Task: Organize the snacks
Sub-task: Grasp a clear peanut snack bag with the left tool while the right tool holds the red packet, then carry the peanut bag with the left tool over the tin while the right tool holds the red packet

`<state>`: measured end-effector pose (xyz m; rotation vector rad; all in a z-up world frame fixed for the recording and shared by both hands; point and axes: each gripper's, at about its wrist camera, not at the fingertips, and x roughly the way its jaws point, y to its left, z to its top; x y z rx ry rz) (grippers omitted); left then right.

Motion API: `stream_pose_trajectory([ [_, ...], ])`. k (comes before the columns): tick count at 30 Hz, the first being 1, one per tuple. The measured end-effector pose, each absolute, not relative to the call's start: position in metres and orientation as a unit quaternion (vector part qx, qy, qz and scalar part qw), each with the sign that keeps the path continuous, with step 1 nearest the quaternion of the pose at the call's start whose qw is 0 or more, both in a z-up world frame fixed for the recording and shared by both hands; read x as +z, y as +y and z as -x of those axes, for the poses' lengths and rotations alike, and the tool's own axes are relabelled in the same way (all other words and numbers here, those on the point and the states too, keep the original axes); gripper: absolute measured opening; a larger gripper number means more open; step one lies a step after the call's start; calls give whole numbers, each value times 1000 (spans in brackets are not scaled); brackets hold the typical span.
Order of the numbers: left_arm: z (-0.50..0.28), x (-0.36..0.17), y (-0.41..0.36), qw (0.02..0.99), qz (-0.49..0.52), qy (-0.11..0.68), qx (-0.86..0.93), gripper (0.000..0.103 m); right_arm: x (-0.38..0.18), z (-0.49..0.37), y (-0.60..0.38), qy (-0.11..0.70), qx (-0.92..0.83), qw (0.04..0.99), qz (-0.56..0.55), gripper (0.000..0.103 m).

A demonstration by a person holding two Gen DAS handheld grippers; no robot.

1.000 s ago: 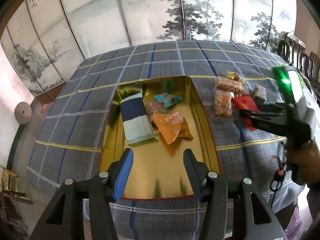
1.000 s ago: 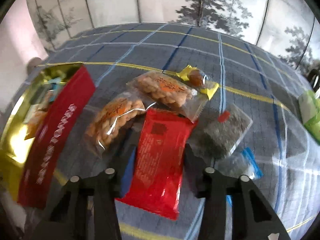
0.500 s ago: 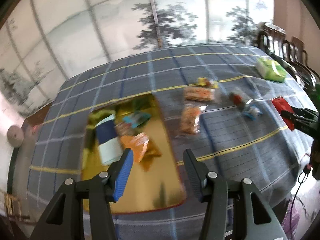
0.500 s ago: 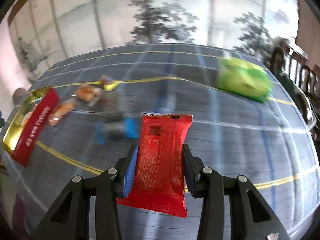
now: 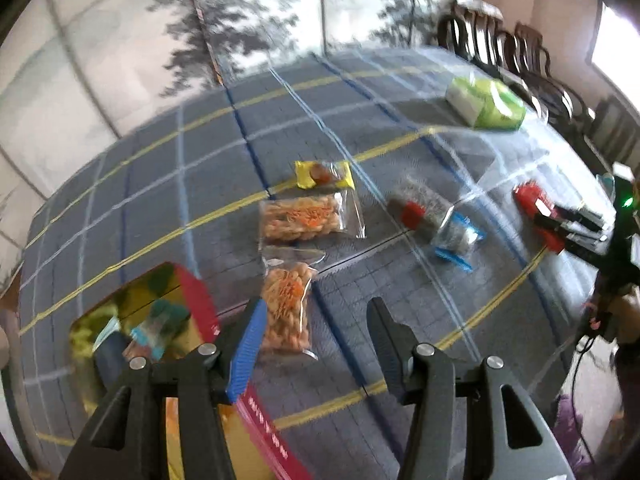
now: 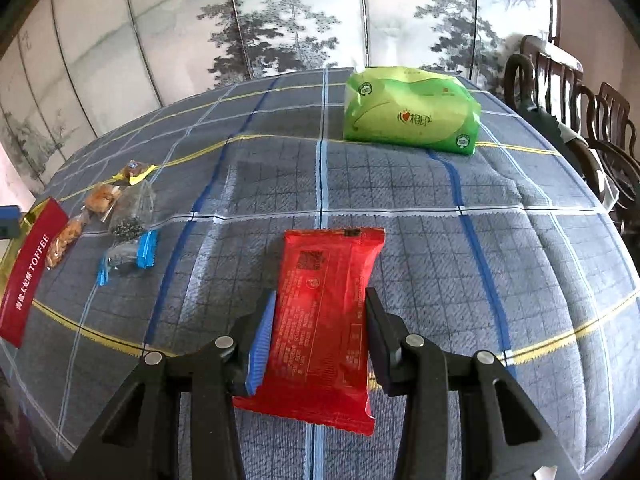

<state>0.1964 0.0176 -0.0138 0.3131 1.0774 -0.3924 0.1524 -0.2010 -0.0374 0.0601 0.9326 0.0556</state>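
My right gripper (image 6: 320, 312) is shut on a red snack packet (image 6: 326, 312) and holds it over the checked tablecloth; the same packet (image 5: 538, 210) shows at the far right of the left wrist view. My left gripper (image 5: 314, 324) is open with nothing between its fingers, above the cloth just right of a clear bag of orange twists (image 5: 286, 310). A second bag of twists (image 5: 306, 218), a yellow-wrapped sweet (image 5: 322, 174), and two clear bags of dark bits (image 5: 420, 210) (image 5: 456, 240) lie beyond. The gold toffee tin (image 5: 120, 320) with several snacks sits at lower left.
A green tissue pack (image 6: 412, 114) lies at the back of the table. The tin's red side wall (image 6: 30, 264) reads TOFFEE. Dark wooden chairs (image 6: 580, 120) stand along the right edge. A painted folding screen (image 6: 280, 20) closes off the far side. A person's hand (image 5: 624, 312) holds the right gripper.
My left gripper swung right, from over the gold tin to the loose snacks beside it. My right gripper carried the red packet up and rightward, away from the snack cluster, toward the tissue pack.
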Motion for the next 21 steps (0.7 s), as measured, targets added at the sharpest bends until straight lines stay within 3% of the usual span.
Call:
stream_pose_trajectory([
  [17,-254,-84,18,779,-170,578,-175,53,-33,-162,-197,451,50,890,-46,40],
  [18,-254,-86,18,777,-165,581,-176,52,-33,-162,-196,451,49,890,-46,40],
  [20,-254,-84,20,785,-151,577,-169,39,-34,-162,-195,451,48,890,-45,40],
  [21,-252,-83,19,790,-149,573,-158,39,-34,-162,-195,451,48,890,-44,40],
])
